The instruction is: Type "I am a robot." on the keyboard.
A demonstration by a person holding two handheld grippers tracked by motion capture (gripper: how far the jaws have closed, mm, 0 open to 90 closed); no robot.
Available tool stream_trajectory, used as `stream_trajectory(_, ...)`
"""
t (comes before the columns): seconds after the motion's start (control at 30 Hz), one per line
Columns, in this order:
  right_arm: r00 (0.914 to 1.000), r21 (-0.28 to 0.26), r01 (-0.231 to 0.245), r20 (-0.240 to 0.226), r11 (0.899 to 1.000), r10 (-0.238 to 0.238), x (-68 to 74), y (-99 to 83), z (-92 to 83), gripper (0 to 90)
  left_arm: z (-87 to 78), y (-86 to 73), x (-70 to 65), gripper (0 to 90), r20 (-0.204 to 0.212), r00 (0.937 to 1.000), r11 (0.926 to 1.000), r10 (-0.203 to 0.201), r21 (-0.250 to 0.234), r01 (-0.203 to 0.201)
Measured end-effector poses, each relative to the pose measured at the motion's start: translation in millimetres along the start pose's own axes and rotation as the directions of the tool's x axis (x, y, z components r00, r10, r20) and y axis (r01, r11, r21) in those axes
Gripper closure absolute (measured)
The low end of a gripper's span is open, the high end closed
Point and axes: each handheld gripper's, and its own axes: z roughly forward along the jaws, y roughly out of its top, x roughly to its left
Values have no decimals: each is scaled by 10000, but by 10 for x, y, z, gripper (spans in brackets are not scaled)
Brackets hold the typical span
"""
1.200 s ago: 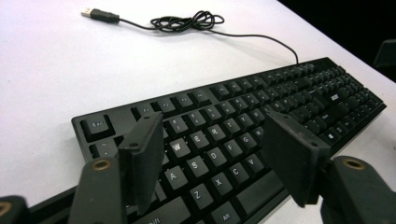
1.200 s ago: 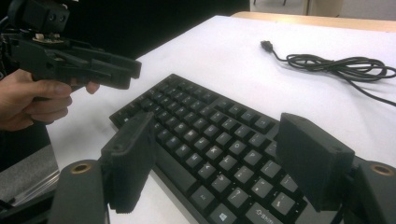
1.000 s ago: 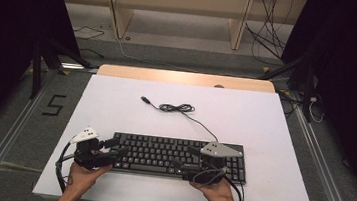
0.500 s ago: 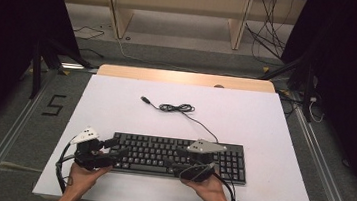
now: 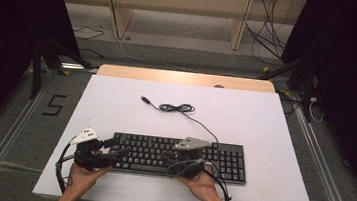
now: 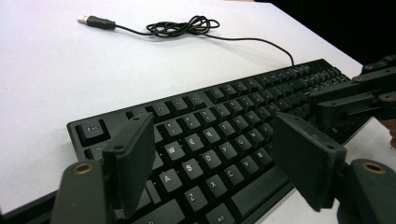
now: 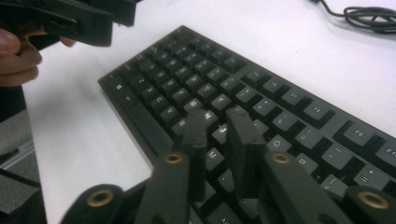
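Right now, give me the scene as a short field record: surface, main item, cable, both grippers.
surface: white table
main item: black keyboard, flat, near the front edge
cable: keyboard cable runs from the keyboard's back edge, loosely bundled mid-table, USB plug lying free
left gripper: fingers wide apart over the keyboard's left end, nothing between them
right gripper: over the middle keys, fingers have just been closing, now a narrow gap with nothing between them

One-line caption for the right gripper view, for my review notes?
Right gripper, jaws nearly closed with nothing between them, poised over the middle keys of a black keyboard.
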Motion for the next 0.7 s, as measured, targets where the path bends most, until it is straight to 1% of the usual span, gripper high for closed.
stream_trajectory(0.13, 10000, 166, 79, 48, 9998, -80, 2, 3, 59, 867, -2, 0, -1, 293, 2, 10000, 10000, 31, -31, -31)
stream_trajectory(0.23, 9999, 340, 100, 28, 9994, -101, 3, 3, 99, 897, -2, 0, -4, 292, 15, 10000, 10000, 24, -51, -24)
stream_trajectory(0.5, 9999, 746, 72, 64, 9972, -77, 10, -7, 200, 900, -3, 0, -9, 291, 33, 10000, 10000, 68, -56, -67)
stream_trajectory(0.57, 9999, 821, 140, 84, 9965, -147, 8, -11, 221, 900, -4, 0, -10, 291, 18, 10000, 10000, 70, -53, -70)
stream_trajectory(0.67, 9999, 958, 116, 115, 9953, -128, 18, -18, 250, 900, -8, 1, -9, 291, 25, 9999, 9999, 100, -34, -100)
stream_trajectory(0.7, 9997, 993, 186, 117, 9949, -199, 18, -21, 259, 900, -7, 0, -11, 291, 21, 10000, 10000, 71, -55, -71)
